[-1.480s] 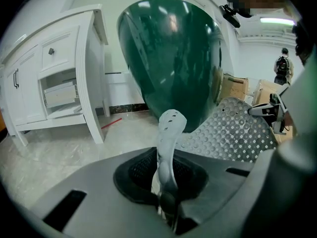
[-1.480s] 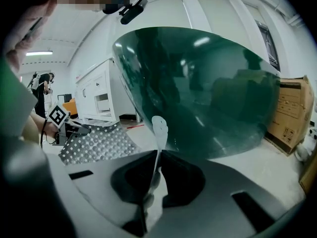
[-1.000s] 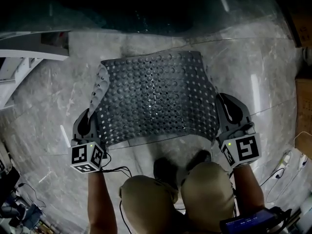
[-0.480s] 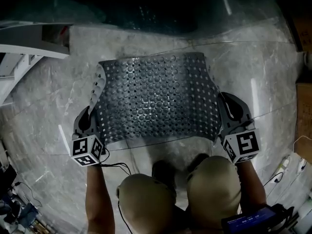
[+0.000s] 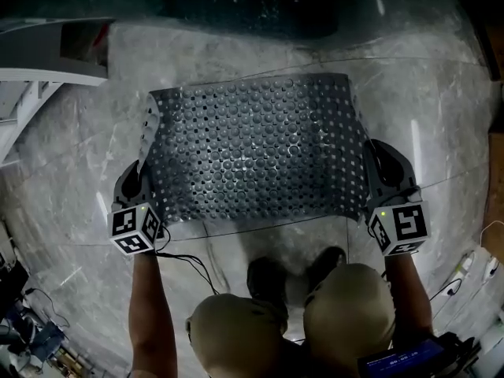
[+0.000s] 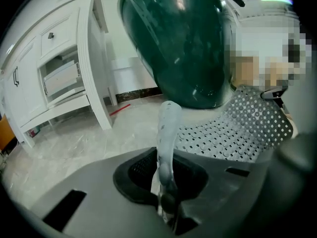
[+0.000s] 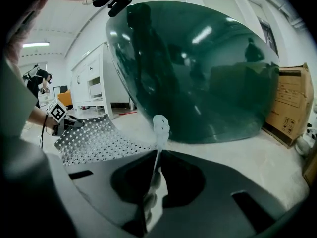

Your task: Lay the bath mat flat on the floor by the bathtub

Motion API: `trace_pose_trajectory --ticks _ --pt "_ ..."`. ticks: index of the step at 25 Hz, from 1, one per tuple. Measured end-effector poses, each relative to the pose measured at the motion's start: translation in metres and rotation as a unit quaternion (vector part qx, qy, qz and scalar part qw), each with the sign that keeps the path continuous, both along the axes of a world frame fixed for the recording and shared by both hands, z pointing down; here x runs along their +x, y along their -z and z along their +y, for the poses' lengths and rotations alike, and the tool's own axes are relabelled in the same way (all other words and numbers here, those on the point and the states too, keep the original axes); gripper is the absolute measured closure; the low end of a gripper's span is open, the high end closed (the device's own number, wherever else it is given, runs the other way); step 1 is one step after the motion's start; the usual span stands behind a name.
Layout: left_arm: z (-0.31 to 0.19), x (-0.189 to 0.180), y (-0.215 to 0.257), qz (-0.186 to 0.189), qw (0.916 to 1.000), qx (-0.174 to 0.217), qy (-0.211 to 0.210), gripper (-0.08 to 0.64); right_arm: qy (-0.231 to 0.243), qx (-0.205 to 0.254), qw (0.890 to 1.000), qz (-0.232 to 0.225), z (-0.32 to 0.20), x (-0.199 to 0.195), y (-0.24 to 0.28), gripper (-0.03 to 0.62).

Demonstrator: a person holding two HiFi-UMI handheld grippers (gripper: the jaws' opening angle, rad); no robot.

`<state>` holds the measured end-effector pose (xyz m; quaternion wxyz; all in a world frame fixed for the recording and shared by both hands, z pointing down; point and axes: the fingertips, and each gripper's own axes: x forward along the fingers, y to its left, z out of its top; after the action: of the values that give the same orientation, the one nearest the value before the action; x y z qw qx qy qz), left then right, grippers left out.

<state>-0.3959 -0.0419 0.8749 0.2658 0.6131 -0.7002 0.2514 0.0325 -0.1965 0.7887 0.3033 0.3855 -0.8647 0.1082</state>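
Left gripper (image 5: 142,172): jaws shut tight on the mat's (image 5: 252,152) left edge. In the left gripper view the edge strip (image 6: 167,128) stands up between the closed jaws. Right gripper (image 5: 370,154): same, clamped on the right edge, and a thin strip of mat (image 7: 159,130) pokes up out of the jaws. The mat spans gripper to gripper, spread out in front of the knees (image 5: 236,329), over the marble floor (image 5: 71,172). Its far edge is near the tub (image 5: 260,14). Can't tell if any part touches the floor.

Mat: dark grey rubber sheet, roughly rectangular, covered in rows of small round holes. Left edge is curled upward, the rest fairly flat with a slight sag. Underside looks paler in the gripper views.

Containers: the tub (image 7: 198,68) is dark green and glossy, with its inside too dark to see into. White cabinet (image 6: 54,73) left of the tub, one bay open with a white tray-like part inside. Cardboard box (image 7: 292,103) right of the tub, contents not visible.
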Motion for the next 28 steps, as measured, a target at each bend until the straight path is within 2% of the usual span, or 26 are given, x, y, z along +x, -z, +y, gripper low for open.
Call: trace_pose_trajectory --ticks 7,14,22,28 --pt "0.004 -0.012 -0.021 -0.004 1.0000 -0.006 0.001 0.518 -0.019 -0.004 1.000 0.003 -0.006 0.014 -0.018 0.560" --pt "0.006 -0.026 -0.036 -0.003 0.9995 -0.004 0.030 0.518 -0.038 -0.020 0.999 0.009 -0.015 0.032 -0.037 0.560" --pt "0.010 -0.043 -0.056 -0.009 0.9989 -0.024 0.038 0.517 -0.043 -0.025 0.998 0.024 -0.023 0.039 -0.055 0.560" --pt "0.024 -0.057 -0.076 -0.004 0.9958 -0.050 0.077 0.451 -0.043 -0.024 0.998 0.038 -0.026 0.044 -0.060 0.560"
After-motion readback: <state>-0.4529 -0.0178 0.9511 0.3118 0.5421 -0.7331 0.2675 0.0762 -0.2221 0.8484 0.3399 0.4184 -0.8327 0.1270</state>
